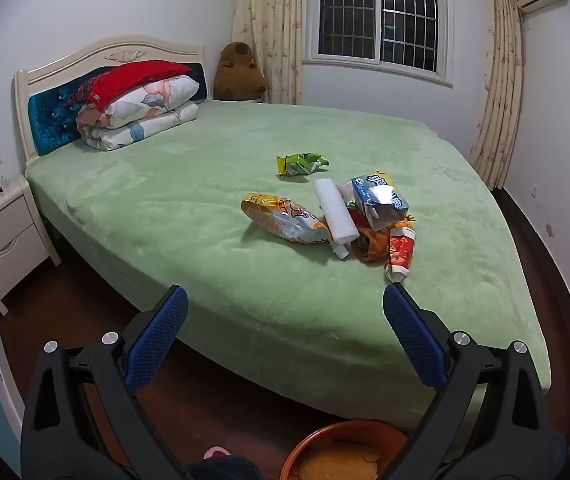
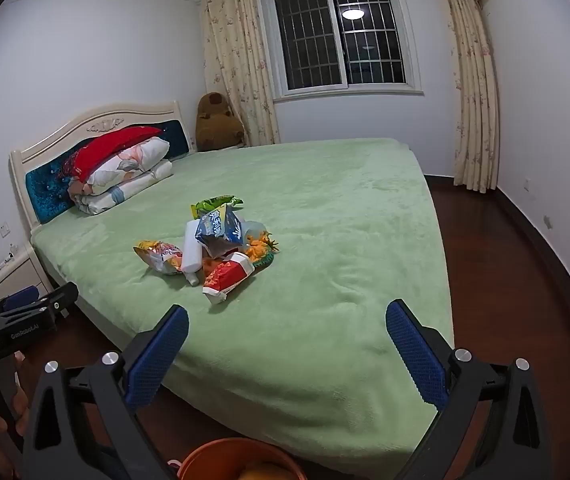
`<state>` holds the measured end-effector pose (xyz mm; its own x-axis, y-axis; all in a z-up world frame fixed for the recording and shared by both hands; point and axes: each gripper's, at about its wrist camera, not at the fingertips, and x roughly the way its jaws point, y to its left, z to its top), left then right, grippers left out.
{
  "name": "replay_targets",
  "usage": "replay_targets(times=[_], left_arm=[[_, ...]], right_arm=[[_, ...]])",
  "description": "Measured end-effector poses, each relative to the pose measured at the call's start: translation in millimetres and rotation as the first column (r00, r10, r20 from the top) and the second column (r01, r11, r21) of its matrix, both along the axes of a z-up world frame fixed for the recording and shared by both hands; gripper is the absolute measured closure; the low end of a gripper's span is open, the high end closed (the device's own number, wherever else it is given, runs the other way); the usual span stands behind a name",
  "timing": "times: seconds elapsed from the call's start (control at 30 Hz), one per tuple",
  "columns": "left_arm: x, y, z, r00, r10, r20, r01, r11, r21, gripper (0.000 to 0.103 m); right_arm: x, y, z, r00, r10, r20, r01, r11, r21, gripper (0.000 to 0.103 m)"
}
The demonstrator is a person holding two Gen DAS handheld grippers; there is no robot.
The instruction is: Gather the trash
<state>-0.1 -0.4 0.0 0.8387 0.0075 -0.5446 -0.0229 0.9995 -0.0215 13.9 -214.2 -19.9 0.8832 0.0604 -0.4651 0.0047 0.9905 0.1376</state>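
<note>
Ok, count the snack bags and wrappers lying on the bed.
4: green bag farthest back, alone; yellow bag left of the pile; blue foil bag on top; red wrapper nearest. More may hide under the pile.

both tongs, left tongs [image 1: 285,304] and right tongs [image 2: 287,322], have black plastic frames with silver round screws, blue textured pads [image 2: 157,360], white "genrobot.ai" lettering on the left one, and bare skin behind.
</note>
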Motion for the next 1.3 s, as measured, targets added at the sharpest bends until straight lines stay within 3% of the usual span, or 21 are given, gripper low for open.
replay_targets(times=[1.3], left_arm=[[-5.6, -5.4, 2.5, 1.000, -0.002, 0.009, 0.001, 1.000, 0.004, 0.007]], right_arm=[[-5.8, -3.9, 1.1, 1.000, 0.000, 0.019, 0.000, 1.000, 0.010, 0.006]])
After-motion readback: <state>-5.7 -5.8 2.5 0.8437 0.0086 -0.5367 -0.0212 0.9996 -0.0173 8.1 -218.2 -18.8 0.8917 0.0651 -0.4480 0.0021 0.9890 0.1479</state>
